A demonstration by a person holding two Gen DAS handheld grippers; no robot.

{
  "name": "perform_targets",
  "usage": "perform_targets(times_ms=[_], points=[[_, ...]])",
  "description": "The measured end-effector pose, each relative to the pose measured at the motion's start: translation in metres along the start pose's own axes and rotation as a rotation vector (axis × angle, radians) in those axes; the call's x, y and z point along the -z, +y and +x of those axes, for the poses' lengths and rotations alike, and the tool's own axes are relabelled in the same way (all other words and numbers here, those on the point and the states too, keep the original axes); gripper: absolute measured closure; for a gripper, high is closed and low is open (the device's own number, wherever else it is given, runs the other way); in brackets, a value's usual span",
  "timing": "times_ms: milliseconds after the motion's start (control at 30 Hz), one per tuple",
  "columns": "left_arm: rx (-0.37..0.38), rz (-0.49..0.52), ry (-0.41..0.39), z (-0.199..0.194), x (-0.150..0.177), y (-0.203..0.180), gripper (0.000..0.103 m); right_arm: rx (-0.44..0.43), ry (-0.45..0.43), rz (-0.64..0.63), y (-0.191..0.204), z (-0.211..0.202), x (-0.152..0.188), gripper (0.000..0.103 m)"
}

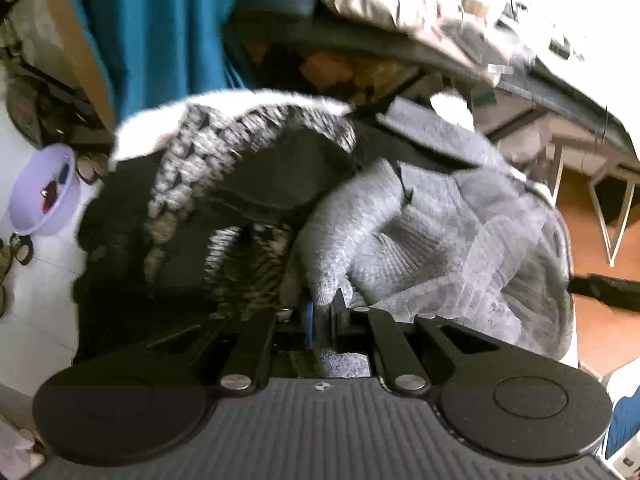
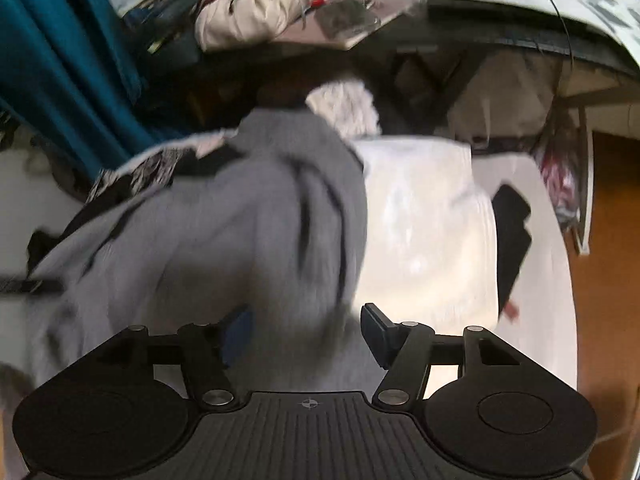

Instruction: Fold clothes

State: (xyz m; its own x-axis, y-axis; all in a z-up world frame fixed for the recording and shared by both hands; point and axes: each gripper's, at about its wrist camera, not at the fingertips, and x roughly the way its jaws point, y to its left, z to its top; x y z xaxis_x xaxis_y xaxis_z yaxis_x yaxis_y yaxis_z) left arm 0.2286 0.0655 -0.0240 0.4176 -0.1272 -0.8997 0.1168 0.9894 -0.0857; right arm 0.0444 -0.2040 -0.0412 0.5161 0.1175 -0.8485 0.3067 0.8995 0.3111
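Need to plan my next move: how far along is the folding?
Nothing looks folded: the grey sweater lies bunched beside a black-and-white patterned garment. In hand: the left gripper pinches a sweater fold; the right gripper is open over it. All folding remains.

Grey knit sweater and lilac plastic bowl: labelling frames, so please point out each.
Grey knit sweater (image 1: 360, 216), left wrist view, on its folded sleeve.
Lilac plastic bowl (image 1: 30, 204), left wrist view, on its inner wall.
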Motion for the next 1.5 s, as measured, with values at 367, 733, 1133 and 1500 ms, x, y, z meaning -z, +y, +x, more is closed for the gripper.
perform_targets(times_ms=[367, 733, 1133, 1500], points=[[-0.242, -0.379, -0.194, -0.071, 0.065, 0.118, 0.096, -0.066, -0.010, 0.288, -0.031, 0.021, -0.009, 0.095], [-0.177, -0.233, 0.058, -0.004, 0.088, 0.115, 0.039, 0.178, 0.105, 0.363, -0.040, 0.000, 0.069, 0.074], [-0.032, -0.024, -0.057, -0.014, 0.045, 0.056, 0.030, 0.108, -0.189, -0.063, 0.033, -0.008, -0.006, 0.040], [0.038, 0.130, -0.015, 0.003, 0.057, 0.040, 0.027, 0.022, -0.062, -0.181, 0.048, 0.039, -0.011, 0.095]])
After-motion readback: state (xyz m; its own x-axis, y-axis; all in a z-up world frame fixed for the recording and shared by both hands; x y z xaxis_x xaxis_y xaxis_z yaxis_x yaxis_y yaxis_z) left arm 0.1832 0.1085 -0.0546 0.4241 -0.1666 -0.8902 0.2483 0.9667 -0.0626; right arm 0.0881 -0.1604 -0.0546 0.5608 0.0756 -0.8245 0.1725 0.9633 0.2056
